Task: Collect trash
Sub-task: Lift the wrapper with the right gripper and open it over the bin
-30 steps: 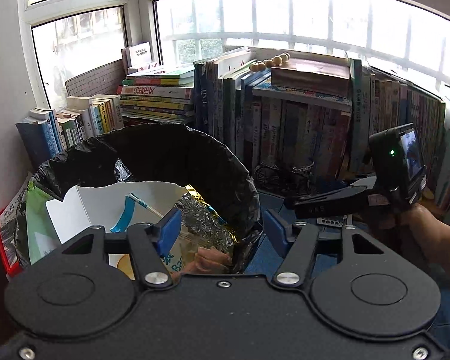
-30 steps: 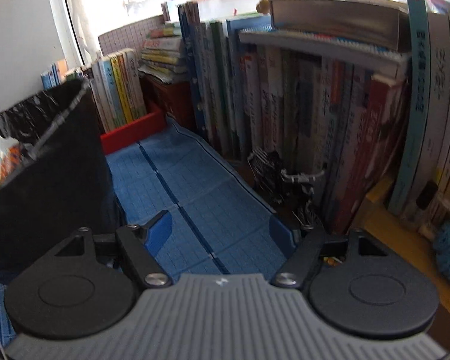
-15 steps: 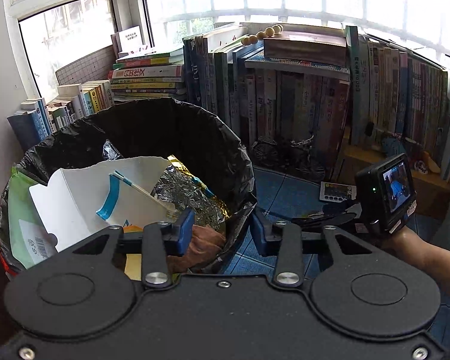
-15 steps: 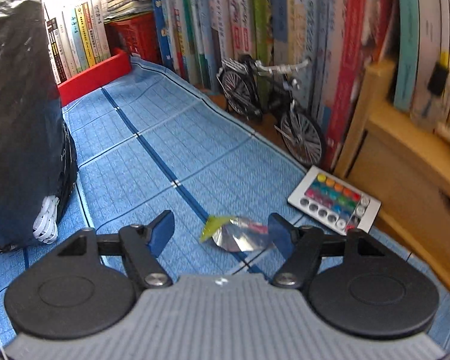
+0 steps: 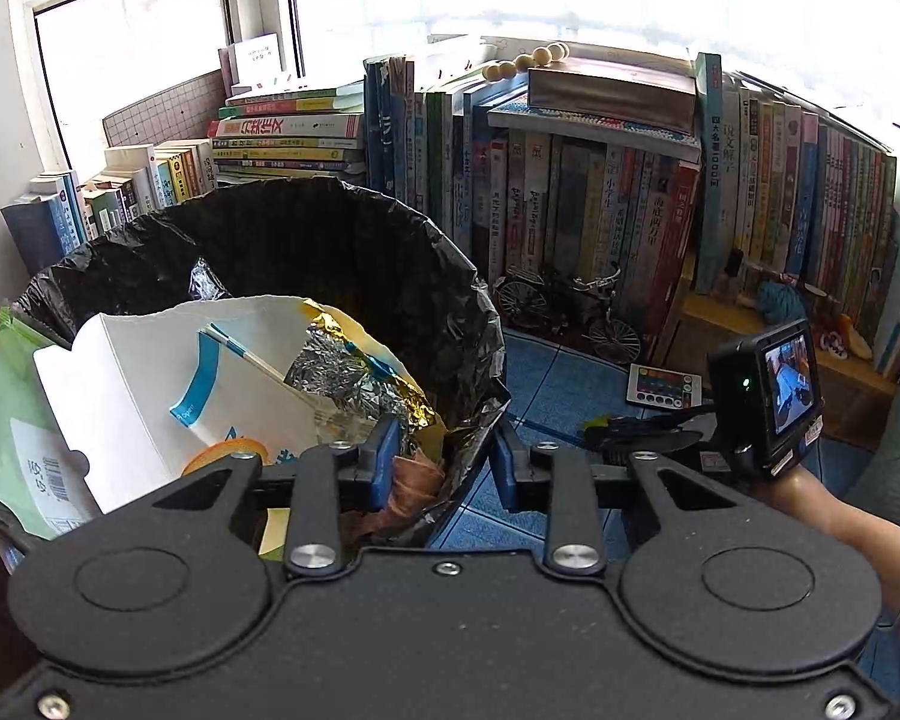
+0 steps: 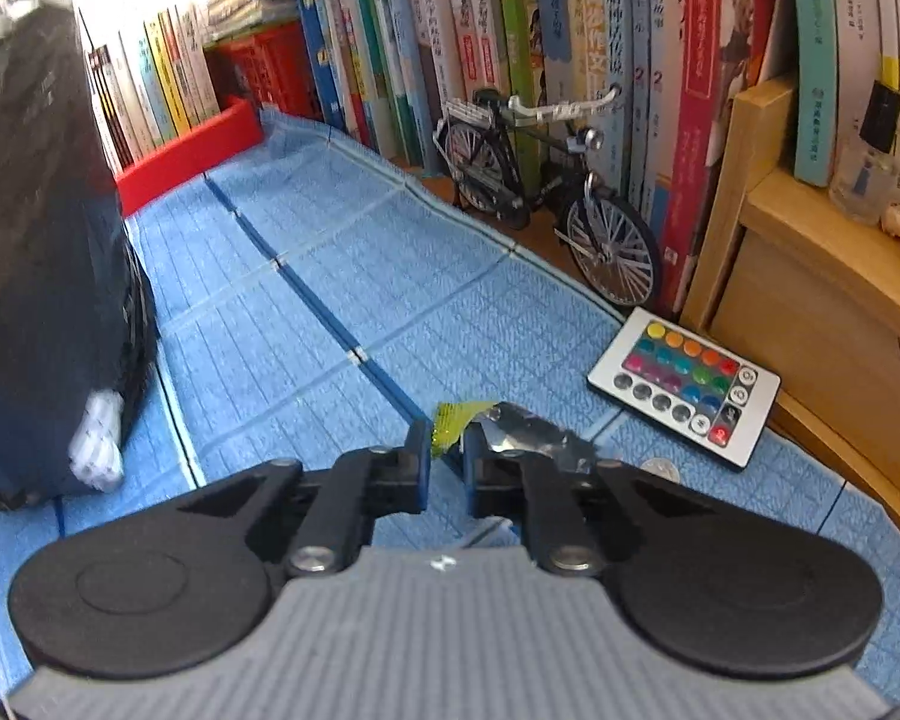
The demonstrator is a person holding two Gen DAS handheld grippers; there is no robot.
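Note:
A crumpled wrapper, silver foil with a yellow-green end, lies on the blue mat. My right gripper is down on the mat and its jaws are closing, with the yellow end pinched between the pads. The left wrist view shows that gripper low beside the bin. The bin, lined with a black bag, is stuffed with a white carton, foil and paper. My left gripper straddles the bin's near rim, one finger inside and one outside. Its jaws are closing and a gap still shows beside the rim.
A small remote and a coin lie just right of the wrapper. A model bicycle leans on the row of books behind. A wooden shelf box stands at right, and the bin's side at left.
My right gripper came down from above the mat to the wrapper and its jaws narrowed onto it. The left jaws narrowed around the bin's rim.

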